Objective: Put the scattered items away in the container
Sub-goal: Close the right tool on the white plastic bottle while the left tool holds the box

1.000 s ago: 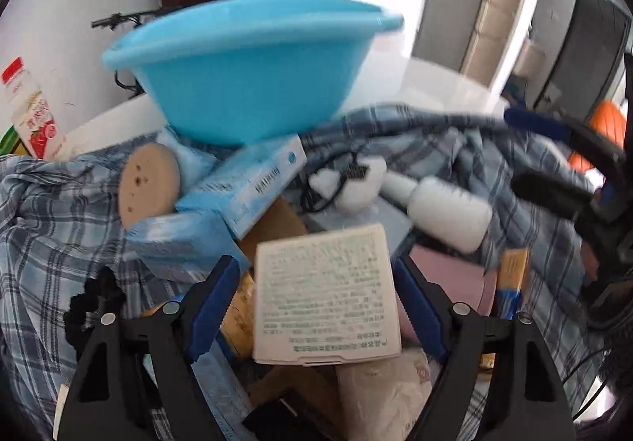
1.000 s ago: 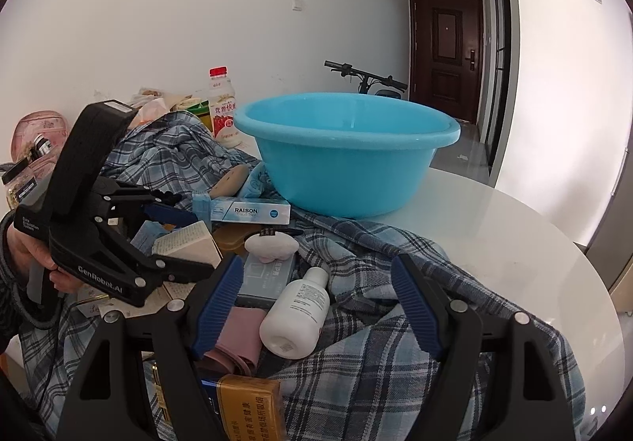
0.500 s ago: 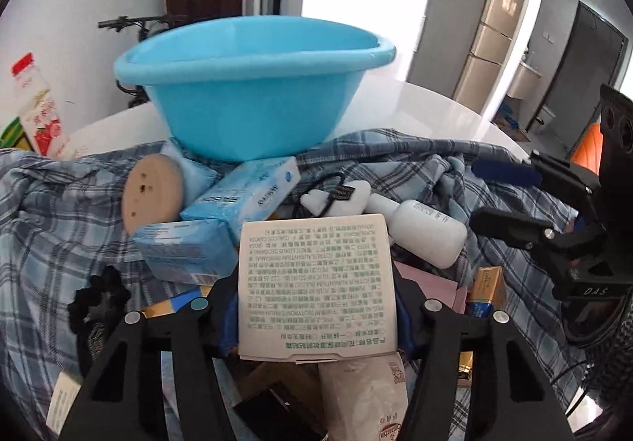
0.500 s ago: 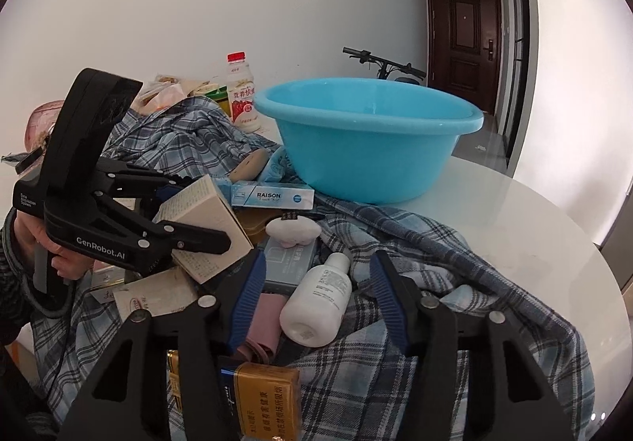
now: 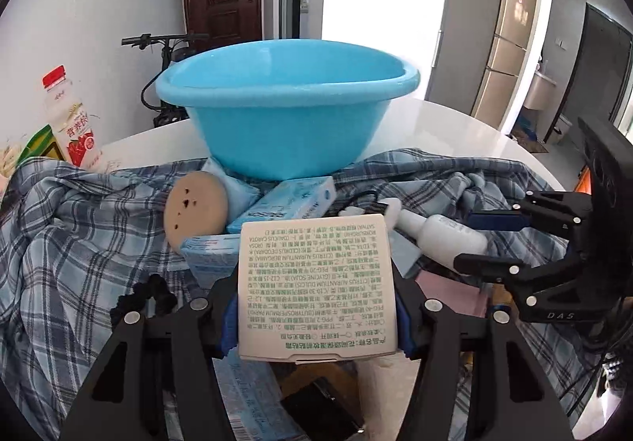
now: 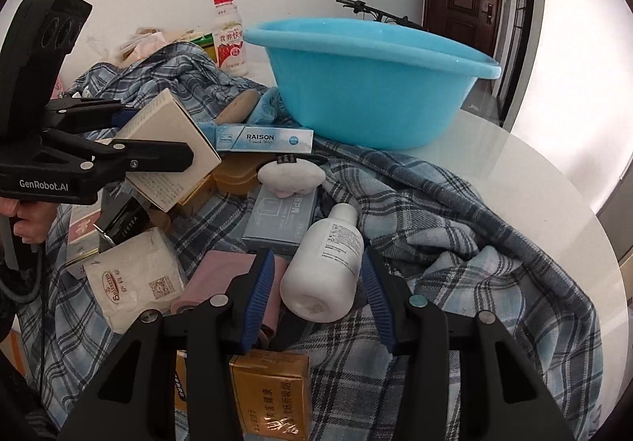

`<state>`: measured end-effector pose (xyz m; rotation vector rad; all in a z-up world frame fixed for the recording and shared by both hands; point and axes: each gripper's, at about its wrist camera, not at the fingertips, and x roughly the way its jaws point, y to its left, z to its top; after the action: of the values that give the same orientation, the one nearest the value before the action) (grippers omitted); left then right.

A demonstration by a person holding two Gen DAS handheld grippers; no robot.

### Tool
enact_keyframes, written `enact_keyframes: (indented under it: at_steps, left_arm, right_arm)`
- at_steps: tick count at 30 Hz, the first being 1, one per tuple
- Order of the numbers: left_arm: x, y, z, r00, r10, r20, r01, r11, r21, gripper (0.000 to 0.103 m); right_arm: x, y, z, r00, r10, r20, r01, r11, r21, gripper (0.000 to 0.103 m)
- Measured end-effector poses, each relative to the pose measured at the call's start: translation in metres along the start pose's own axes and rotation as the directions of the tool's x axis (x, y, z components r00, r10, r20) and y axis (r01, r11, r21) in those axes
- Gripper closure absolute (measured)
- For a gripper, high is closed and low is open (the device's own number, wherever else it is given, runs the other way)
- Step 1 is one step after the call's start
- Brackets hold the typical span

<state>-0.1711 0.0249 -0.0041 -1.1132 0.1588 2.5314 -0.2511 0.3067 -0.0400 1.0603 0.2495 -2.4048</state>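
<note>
Blue pads on our left gripper (image 5: 316, 316) are clamped on a cream box (image 5: 316, 284), gripped by its two narrow sides so the printed face looks up at us and the box hangs level, lifted clear of the pile; in the right wrist view the same box (image 6: 170, 148) sits raised above the clutter, held by its sides so it can drop out cleanly when the jaws part. Our right gripper (image 6: 316, 300) has just been closing around a white bottle (image 6: 324, 268) lying on its side, its base toward us and its cap at twelve o'clock; the pads stand just beside its flanks and we cannot tell if they press yet, so we judge the grasp unfinished. Straddling the wide body rather than the cap looks the surer hold on a round thing that could roll. Outward, a plaid cloth (image 6: 455, 243) carries the scattered things: a pink pouch (image 6: 221, 278) at nine o'clock of the bottle, a gold pack (image 6: 273, 397) at six, a grey box (image 6: 281, 223) at eleven. The blue basin (image 6: 372, 84), the container, waits at twelve o'clock, upright with its mouth free, so both loads can go straight ahead.
</note>
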Motion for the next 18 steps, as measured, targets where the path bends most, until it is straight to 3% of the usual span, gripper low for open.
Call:
enact_keyframes:
  at_steps: [2, 5, 9, 10, 11, 12, 18]
  left_arm:
    - [0.001, 0.006, -0.001, 1.000, -0.005, -0.003, 0.005, 1.000, -0.020, 0.041]
    - [0.000, 0.009, -0.001, 1.000, -0.022, -0.008, 0.022, 0.999, -0.037, 0.041]
    - [-0.006, 0.007, -0.001, 1.000, -0.010, 0.012, 0.010, 1.000, -0.018, 0.041]
    - [-0.007, 0.007, -0.001, 1.000, -0.011, 0.016, 0.012, 1.000, -0.018, 0.041]
    - [-0.009, 0.007, -0.001, 1.000, -0.014, 0.018, 0.014, 1.000, -0.021, 0.041]
    - [-0.009, 0.008, 0.000, 1.000, -0.014, 0.021, 0.015, 1.000, -0.023, 0.041]
    - [-0.011, 0.011, 0.000, 1.000, -0.010, 0.024, 0.011, 0.999, -0.034, 0.041]
  right_arm:
    - [0.004, -0.002, 0.003, 1.000, -0.005, -0.023, 0.006, 1.000, 0.030, 0.042]
    - [0.007, -0.003, 0.004, 0.999, -0.001, -0.036, 0.003, 0.998, 0.056, 0.040]
    - [0.015, 0.002, 0.007, 0.996, -0.059, -0.063, 0.063, 0.996, 0.070, 0.040]
    - [0.018, 0.002, 0.007, 0.994, -0.073, -0.077, 0.080, 0.993, 0.087, 0.044]
    - [0.020, 0.001, 0.007, 0.993, -0.071, -0.090, 0.080, 0.992, 0.100, 0.059]
    - [0.022, 0.001, 0.007, 0.994, -0.052, -0.098, 0.063, 0.992, 0.106, 0.062]
    - [0.026, -0.005, 0.003, 0.996, -0.009, -0.089, 0.020, 0.992, 0.126, 0.064]
